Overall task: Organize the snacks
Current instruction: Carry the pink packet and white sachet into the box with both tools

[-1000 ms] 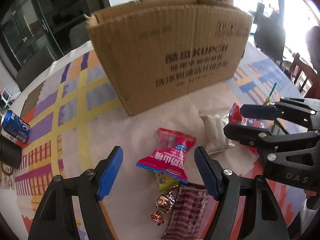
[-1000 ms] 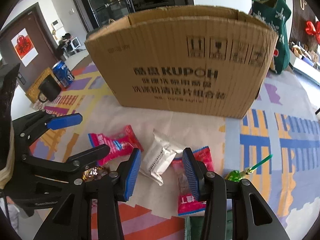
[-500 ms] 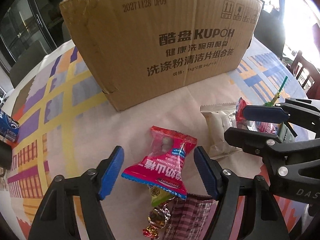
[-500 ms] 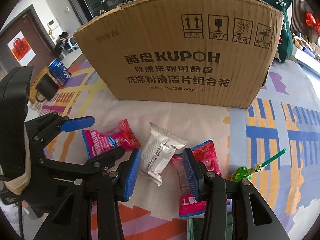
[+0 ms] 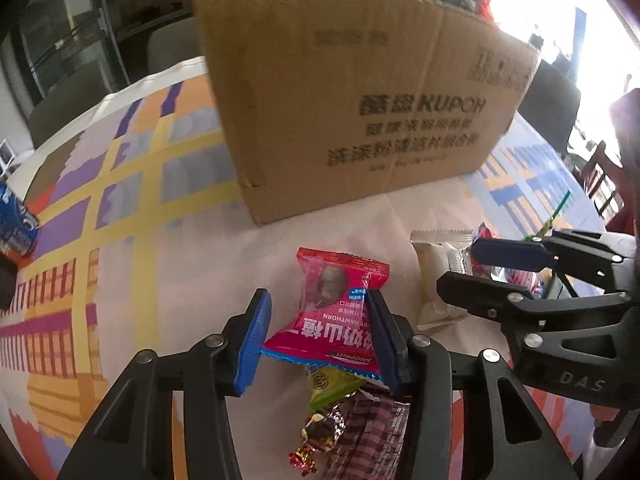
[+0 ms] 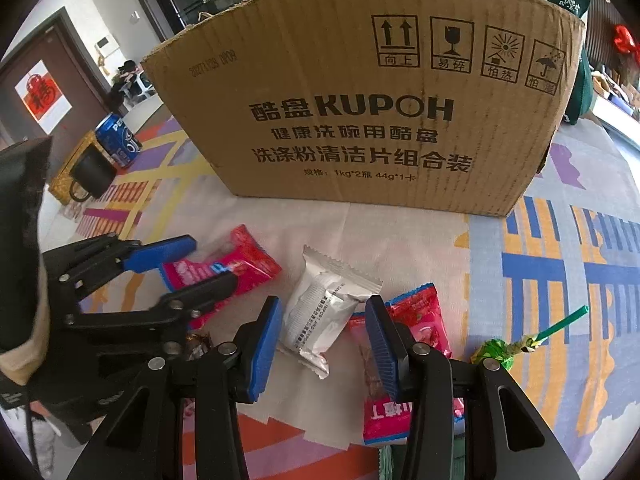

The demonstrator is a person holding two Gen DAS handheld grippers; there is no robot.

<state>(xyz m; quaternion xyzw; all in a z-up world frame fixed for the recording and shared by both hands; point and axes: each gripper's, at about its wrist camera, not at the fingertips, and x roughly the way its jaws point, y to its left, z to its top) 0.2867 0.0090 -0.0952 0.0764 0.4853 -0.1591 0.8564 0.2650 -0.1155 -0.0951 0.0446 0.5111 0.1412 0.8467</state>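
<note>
Pink hawthorn packet (image 5: 340, 316) pinched in left gripper (image 5: 316, 334), bound for far cardboard box (image 5: 360, 100); right gripper (image 6: 324, 340) part-open, empty, straddling silver packet (image 6: 326, 308).

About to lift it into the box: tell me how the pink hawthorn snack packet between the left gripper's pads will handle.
The pink crinkled-film hawthorn packet probably flexes: its wide end already bows between the left gripper. Likely light, with one small lump showing through the wrapper. The glossy film may slip, so the grip probably belongs across its middle.
</note>
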